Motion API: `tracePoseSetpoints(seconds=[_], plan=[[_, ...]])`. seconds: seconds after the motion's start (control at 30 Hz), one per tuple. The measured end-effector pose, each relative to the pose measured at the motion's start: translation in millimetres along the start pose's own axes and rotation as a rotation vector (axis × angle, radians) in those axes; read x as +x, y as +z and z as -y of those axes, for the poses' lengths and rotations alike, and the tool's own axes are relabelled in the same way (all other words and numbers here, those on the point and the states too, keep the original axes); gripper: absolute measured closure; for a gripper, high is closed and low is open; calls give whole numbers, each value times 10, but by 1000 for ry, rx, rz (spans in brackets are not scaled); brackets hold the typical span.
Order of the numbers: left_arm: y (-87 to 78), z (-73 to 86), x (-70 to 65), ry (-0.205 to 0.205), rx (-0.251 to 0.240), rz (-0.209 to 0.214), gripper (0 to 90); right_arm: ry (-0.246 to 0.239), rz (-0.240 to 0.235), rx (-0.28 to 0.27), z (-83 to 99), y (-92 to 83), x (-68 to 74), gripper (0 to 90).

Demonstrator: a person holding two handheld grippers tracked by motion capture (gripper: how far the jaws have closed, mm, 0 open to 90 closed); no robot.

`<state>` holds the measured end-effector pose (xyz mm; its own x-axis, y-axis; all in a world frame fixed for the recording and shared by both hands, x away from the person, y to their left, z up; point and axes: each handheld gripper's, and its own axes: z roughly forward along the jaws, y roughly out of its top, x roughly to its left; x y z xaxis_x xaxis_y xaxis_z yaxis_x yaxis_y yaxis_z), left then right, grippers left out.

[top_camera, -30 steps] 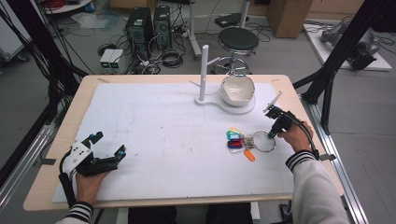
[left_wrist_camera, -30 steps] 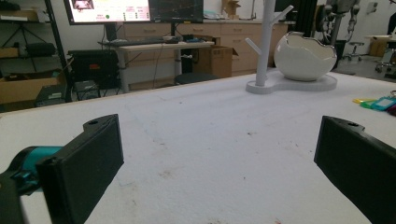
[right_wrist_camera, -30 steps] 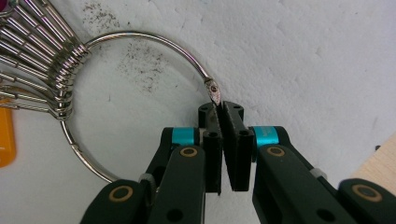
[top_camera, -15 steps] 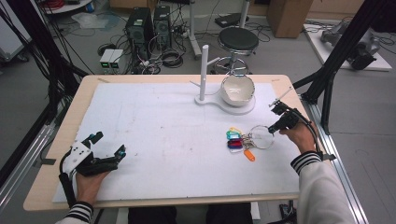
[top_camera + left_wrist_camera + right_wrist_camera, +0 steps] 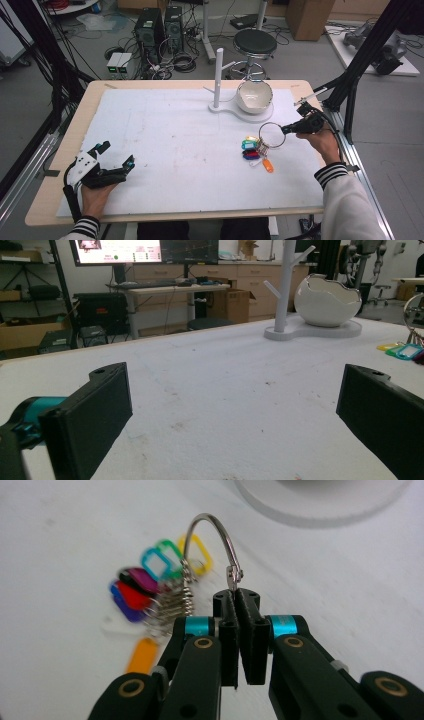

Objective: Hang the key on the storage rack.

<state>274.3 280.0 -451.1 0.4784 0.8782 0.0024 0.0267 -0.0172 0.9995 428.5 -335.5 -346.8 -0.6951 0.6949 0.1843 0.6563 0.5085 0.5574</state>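
Right gripper view: right gripper [image 5: 239,597] pinches the key ring [image 5: 212,547]; left gripper [image 5: 116,155] rests agape on the table [image 5: 165,145].

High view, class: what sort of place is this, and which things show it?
Probably a lab or workshop: computer towers and cables on the floor, a black frame beside the table, and monitors on benches.

Left gripper [image 5: 235,415]: black jaws sitting wide apart, nothing between them, hovering low over white tabletop [image 5: 225,390]. White egg-shaped bowl [image 5: 327,300] and white branched post [image 5: 289,287] standing far right; coloured key tags [image 5: 402,350] lying at right edge.
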Motion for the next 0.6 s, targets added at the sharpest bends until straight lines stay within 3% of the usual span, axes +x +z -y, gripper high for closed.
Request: tracePoseSetpoints(seconds=[0.3, 0.6], plan=[[-2, 0, 2, 0, 2, 0, 17, -41, -36, -102, -191, -102, 160, 887], [3, 0, -1, -2, 0, -3, 17, -104, -62, -188, -419, -79, 286, 887]])
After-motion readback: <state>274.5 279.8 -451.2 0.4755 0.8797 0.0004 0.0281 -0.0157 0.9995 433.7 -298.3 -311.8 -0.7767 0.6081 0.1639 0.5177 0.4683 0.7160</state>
